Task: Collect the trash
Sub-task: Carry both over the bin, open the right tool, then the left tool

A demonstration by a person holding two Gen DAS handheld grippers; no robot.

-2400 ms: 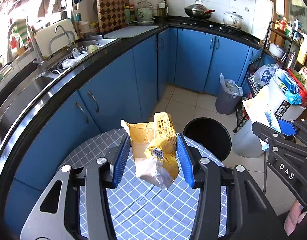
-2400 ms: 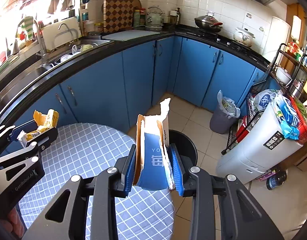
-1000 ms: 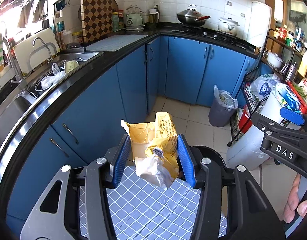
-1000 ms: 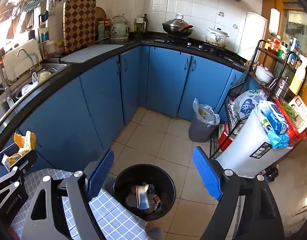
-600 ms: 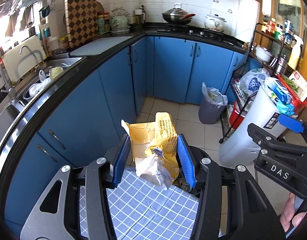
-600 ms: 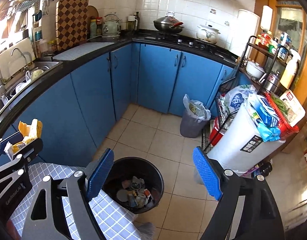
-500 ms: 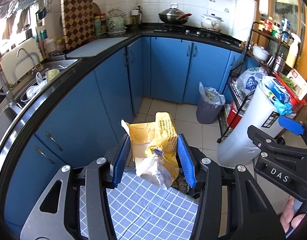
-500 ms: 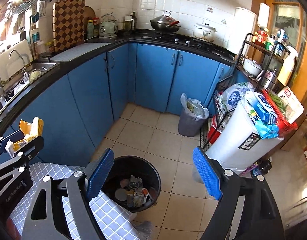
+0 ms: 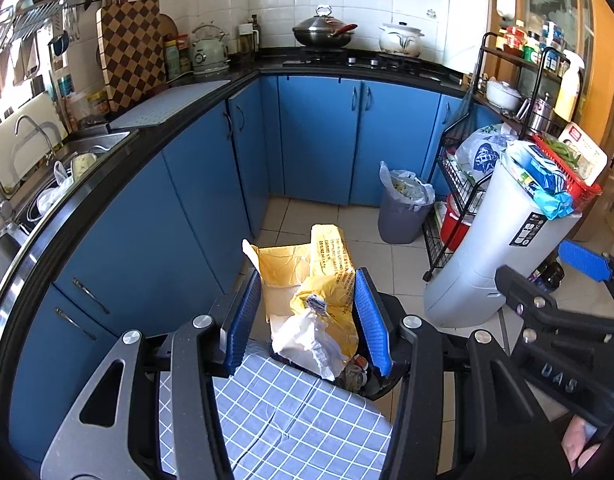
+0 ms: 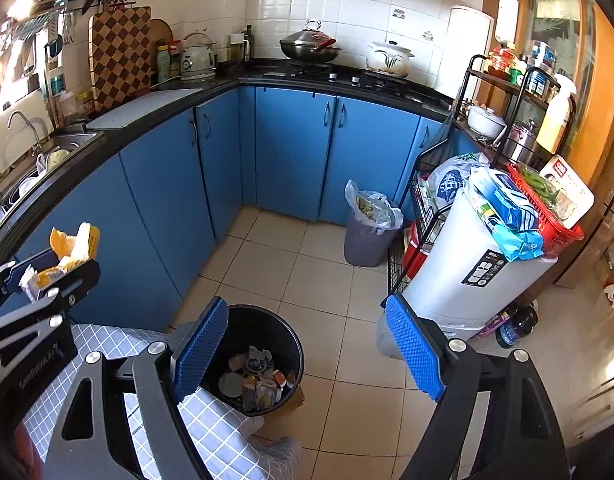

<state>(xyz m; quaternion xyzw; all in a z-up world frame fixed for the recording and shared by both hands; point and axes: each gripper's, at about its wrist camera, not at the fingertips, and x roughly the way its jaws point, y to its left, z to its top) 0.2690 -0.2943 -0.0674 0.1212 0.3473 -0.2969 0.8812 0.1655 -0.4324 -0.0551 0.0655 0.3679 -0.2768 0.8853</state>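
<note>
Left gripper: closed on a crumpled yellow wrapper, its blue pads pressing both sides of the bundle; a scrap of white paper hangs from the front of it.
Yellow wrapper: held in the air past the far edge of the table, over the near rim of the black bin; in the right wrist view it shows at the left, well above the tabletop.
Right gripper: wide open with nothing between its pads, hanging above the floor just beyond the table's edge, the bin below its left finger.
Black bin: stands on the tiled floor touching or just beside the table's far edge; wrappers and small cartons lie at its bottom.
Table: covered with a blue-and-white checked cloth that droops over the edge beside the bin.
Grey bin: lined with a plastic bag, against the blue cabinets, well apart from the black bin.
</note>
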